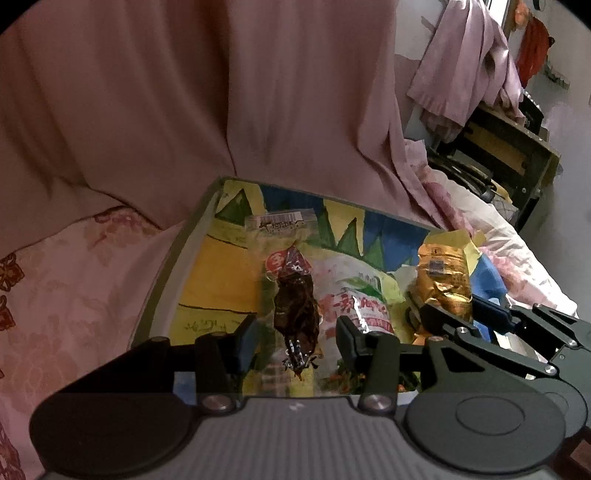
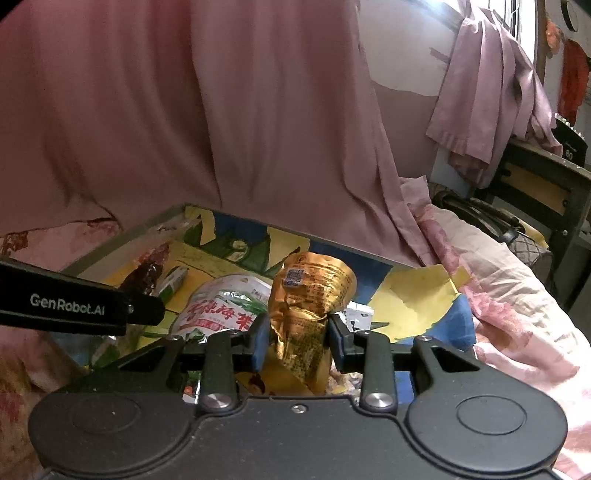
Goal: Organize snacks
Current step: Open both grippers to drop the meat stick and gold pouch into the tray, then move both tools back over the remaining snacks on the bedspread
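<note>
The snacks lie on a low tray (image 1: 173, 254) with a grey rim and a painted bottom in yellow, blue and green. This tray rests on a bed cover (image 1: 55, 295) that is pale pink with dark red flowers.

The left gripper (image 1: 297, 332) is over the near part of the tray. Its fingers stand on both sides of a clear packet with dark dried food (image 1: 293, 295); whether the pads press it, I cannot tell. Just right of this packet, still on the tray, lies a white packet with red letters (image 1: 364, 299).

The right gripper (image 2: 297, 341) is at the right part of the tray, and its blue pads pinch a crumpled gold packet (image 2: 310, 295), which stands upright between them.

Behind the tray hangs a large dusty-pink curtain (image 2: 221, 110). To the right of the tray, beyond the bed, stands a dark wooden table (image 2: 546, 177) with another pink cloth (image 2: 491, 92) over it, near a bright window (image 2: 517, 18).
</note>
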Demonstrator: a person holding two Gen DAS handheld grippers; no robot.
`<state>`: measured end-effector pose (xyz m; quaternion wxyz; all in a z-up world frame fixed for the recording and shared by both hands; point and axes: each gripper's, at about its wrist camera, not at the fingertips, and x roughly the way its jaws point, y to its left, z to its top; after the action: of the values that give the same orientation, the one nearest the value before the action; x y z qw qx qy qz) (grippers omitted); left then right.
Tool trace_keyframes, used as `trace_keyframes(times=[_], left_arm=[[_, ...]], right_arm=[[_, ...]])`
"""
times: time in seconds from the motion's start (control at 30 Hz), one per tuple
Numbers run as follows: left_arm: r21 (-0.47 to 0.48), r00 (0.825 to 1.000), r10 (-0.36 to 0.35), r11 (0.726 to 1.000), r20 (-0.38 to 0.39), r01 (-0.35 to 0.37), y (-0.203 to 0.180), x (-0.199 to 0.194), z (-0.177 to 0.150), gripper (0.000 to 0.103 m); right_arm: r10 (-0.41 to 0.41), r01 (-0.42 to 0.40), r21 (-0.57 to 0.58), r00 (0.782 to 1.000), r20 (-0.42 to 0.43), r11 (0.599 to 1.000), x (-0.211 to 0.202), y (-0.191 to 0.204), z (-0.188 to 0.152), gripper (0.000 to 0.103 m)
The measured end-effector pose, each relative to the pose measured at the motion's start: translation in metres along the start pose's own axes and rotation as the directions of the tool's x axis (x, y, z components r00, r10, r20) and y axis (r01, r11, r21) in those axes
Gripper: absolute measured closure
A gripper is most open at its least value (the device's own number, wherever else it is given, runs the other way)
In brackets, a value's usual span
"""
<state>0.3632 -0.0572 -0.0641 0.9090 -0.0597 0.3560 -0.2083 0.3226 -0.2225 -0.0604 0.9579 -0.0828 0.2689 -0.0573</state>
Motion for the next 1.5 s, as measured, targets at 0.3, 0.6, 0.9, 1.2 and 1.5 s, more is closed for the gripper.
trace_keyframes(times=[0.3,0.6,0.9,1.2,1.5], left_arm=[[-0.046,1.000,0.000,0.999,-0.031,-0.002,0.004,0.005,0.000,0.053],[-0.086,1.000,-0.006,0.996,-0.003,0.006,0.007,-0.007,0.006,0.033],[-0.085,0.990,0.050,0.996,0.130,-0.039,0.000,-0.056,0.016,0.010],[-0.072,0.963,0.109,0.993,0.248,-0.094,-0.018,-0.117,0.008,0.001],[0.002,0.933,0.135,0.990,0.334,-0.144,-0.049,-0.174,-0.029,0.001]], right_arm=[[-0.003,0.003,0.011,1.000,-0.021,1.000,0.001,-0.003,-0.001,0.057],[-0.008,0.008,0.076,1.000,0.003,0.997,-0.013,-0.015,0.006,0.031],[-0.068,0.049,0.200,0.994,0.088,0.979,-0.064,-0.045,0.015,0.009],[-0.108,0.058,0.261,0.977,0.183,0.964,-0.131,-0.066,0.013,0.001],[-0.104,0.050,0.223,0.965,0.239,0.973,-0.203,-0.063,-0.006,0.001]])
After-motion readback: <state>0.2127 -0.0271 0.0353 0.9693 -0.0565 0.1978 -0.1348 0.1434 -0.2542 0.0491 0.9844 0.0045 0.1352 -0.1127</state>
